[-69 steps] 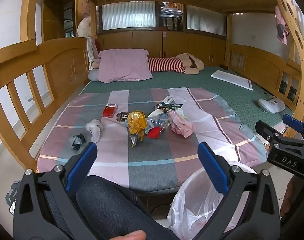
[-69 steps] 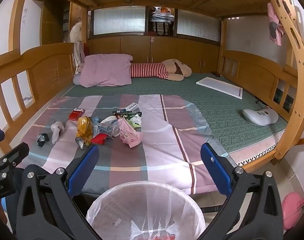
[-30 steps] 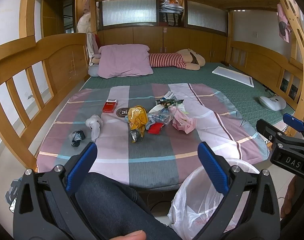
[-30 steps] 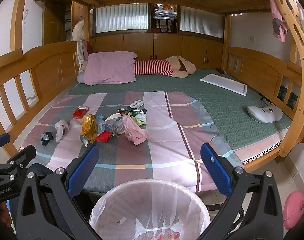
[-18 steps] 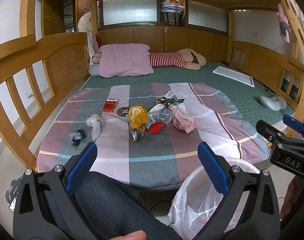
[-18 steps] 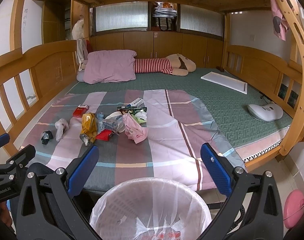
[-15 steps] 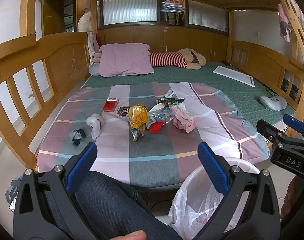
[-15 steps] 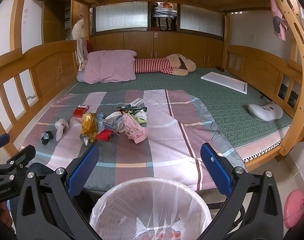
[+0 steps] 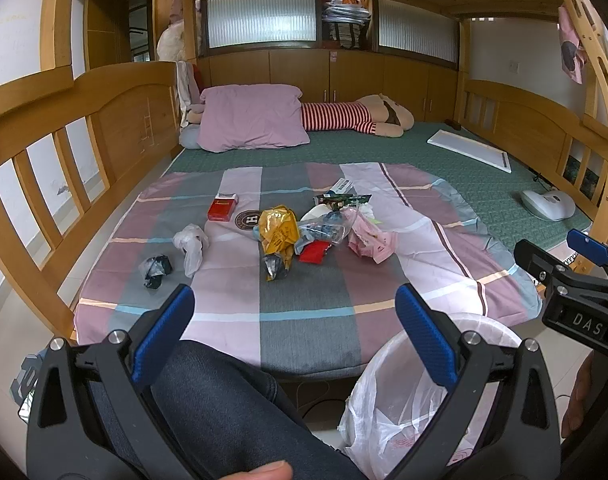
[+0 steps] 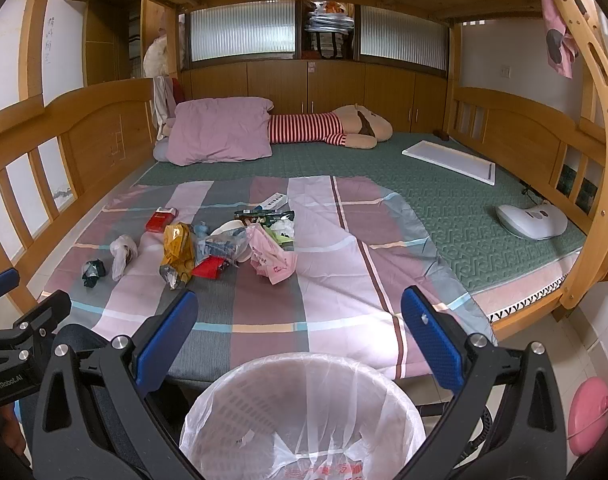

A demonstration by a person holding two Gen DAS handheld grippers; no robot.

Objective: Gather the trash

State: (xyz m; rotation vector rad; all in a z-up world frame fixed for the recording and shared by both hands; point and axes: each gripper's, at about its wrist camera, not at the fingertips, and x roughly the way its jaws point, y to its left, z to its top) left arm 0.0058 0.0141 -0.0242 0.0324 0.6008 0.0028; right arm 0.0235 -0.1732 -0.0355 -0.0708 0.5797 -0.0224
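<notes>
A: Both grippers, left (image 9: 289, 326) and right (image 10: 299, 328), spread wide, holding nothing. Trash (image 9: 287, 228) heaped mid-blanket (image 9: 304, 320), bin (image 10: 304, 416) near, below right gripper.

B: Likely light, crinkly, slippery. Best pinched at a bunched fold of the yellow wrapper (image 9: 279, 228).

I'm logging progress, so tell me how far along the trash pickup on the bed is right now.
Barely started. The lined trash bin holds only a few small scraps. Nothing is in hand: the left gripper and right gripper are both open, short of the bed. Left to collect: the yellow wrapper, pink bag, red pack, white wad and dark crumpled ball.
</notes>
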